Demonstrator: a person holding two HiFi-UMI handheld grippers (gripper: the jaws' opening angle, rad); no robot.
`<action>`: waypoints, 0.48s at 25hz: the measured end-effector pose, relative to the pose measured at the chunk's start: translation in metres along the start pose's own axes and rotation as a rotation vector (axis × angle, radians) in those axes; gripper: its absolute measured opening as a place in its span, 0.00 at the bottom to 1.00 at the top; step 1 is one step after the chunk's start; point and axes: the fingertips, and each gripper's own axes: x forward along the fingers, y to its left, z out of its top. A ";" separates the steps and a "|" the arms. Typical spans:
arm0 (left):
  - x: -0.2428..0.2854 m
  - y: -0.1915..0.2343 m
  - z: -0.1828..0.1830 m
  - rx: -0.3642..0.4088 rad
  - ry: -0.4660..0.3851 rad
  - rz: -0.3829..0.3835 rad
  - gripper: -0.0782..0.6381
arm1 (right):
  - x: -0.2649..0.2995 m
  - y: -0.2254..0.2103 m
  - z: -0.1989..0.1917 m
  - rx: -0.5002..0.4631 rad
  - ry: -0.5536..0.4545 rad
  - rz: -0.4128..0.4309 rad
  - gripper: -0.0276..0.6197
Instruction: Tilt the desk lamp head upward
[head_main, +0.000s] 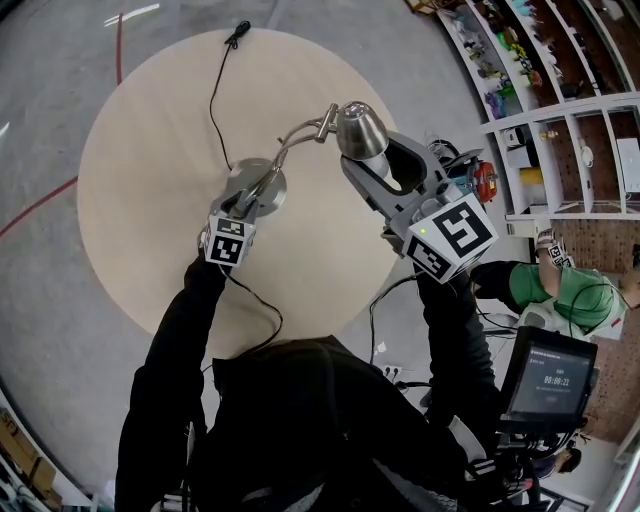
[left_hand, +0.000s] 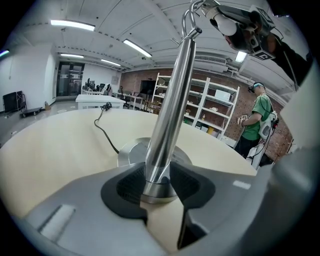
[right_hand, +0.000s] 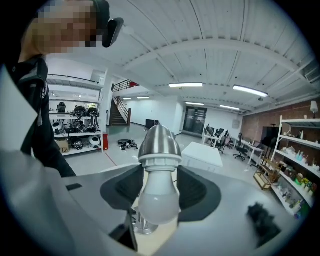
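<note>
**Lamp head held, stem braced: tilt step in hand**

Lamp head (head_main: 358, 128) lies between the jaws of the right gripper (head_main: 378, 160). That gripper is clamped on it at the white collar and bulb, with the bulb end pointing back toward the gripper body. We judge this hold is meant to give leverage to swing the head up about the curved neck (head_main: 295, 135).

The left gripper (left_hand: 159, 181) is clenched on the upright stem (left_hand: 170, 105), low down, just above the round base (left_hand: 131, 150). We read that as the brace, so the lamp neither tips nor slides on the table (head_main: 140, 170) when the head is pushed. How far the head is already raised, we cannot tell.

Surroundings:
- The power cord (head_main: 213, 100) runs from the base out past the left gripper's tips and across the table, apart from both grippers.
- Off the table, on the right gripper's outer side, stand shelving (head_main: 560, 80) and a person in green (left_hand: 257, 120).
- A small screen (head_main: 545, 380) sits behind that gripper, nearer us.

We see nothing in the way above the head. Our one concern is that, with the brace so low, a stiff neck could lever the base up.
</note>
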 end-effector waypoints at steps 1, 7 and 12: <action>0.001 -0.001 0.000 -0.001 -0.001 0.000 0.33 | 0.002 -0.001 0.001 -0.007 0.011 0.001 0.37; 0.008 0.000 0.001 -0.008 -0.004 0.001 0.33 | 0.014 -0.003 0.006 -0.044 0.065 0.005 0.37; 0.011 0.012 0.009 -0.012 -0.007 -0.007 0.33 | 0.034 -0.006 0.016 -0.073 0.084 -0.006 0.37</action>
